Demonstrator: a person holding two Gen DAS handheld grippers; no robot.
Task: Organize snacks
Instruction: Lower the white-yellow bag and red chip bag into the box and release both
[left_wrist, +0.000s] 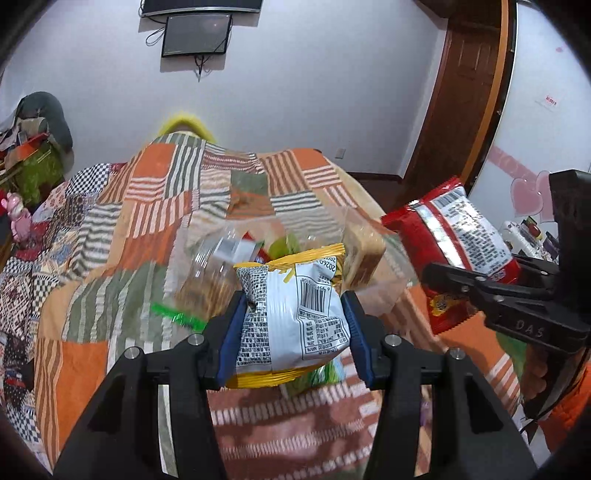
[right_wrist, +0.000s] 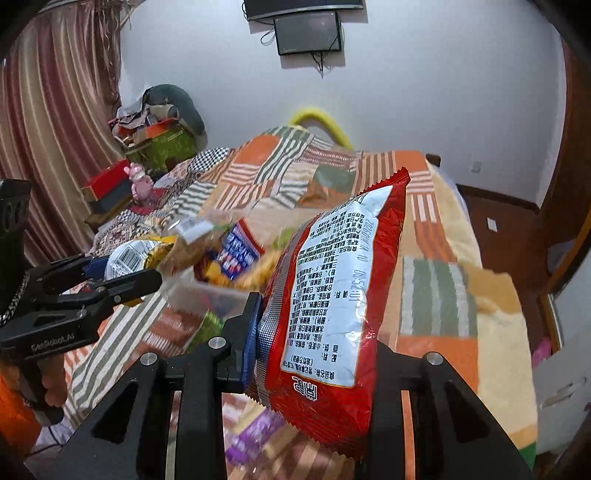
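A: What is the left gripper (left_wrist: 293, 325) doing?

B: Its blue-padded jaws are clenched on a small yellow-edged foil snack packet with a white barcode panel (left_wrist: 291, 314). The packet sits between the pads, lifted clear of the patchwork bedspread of orange, green and striped squares (left_wrist: 155, 206).

A: And the right gripper (right_wrist: 314, 332)?

B: It grasps a tall red foil snack bag with a white printed back label (right_wrist: 332, 295). The bag stands nearly upright and tilts a little to the right, and it hides the right-hand finger entirely. In the left wrist view the same bag (left_wrist: 465, 243) shows at the right, pinched by the right gripper's black fingers (left_wrist: 480, 284), above the bedspread's right edge.

A: Where do the other snacks lie?

B: A clear plastic bin holding mixed snack packs (right_wrist: 207, 291) rests on the bedspread towards its middle, beyond both grippers. A blue and white pack (right_wrist: 238, 251) and yellow-orange packs stick up inside it, all blurred. In the left wrist view the bin (left_wrist: 373, 295) is just behind the yellow packet, with a brown pack (left_wrist: 365, 254) leaning at its right side.

A: Anything loose on the cover?

B: A green wrapper (left_wrist: 177, 317) lies left of the left gripper, and a purple pack (right_wrist: 255, 435) lies blurred beneath the red bag, near the bedspread's near edge.
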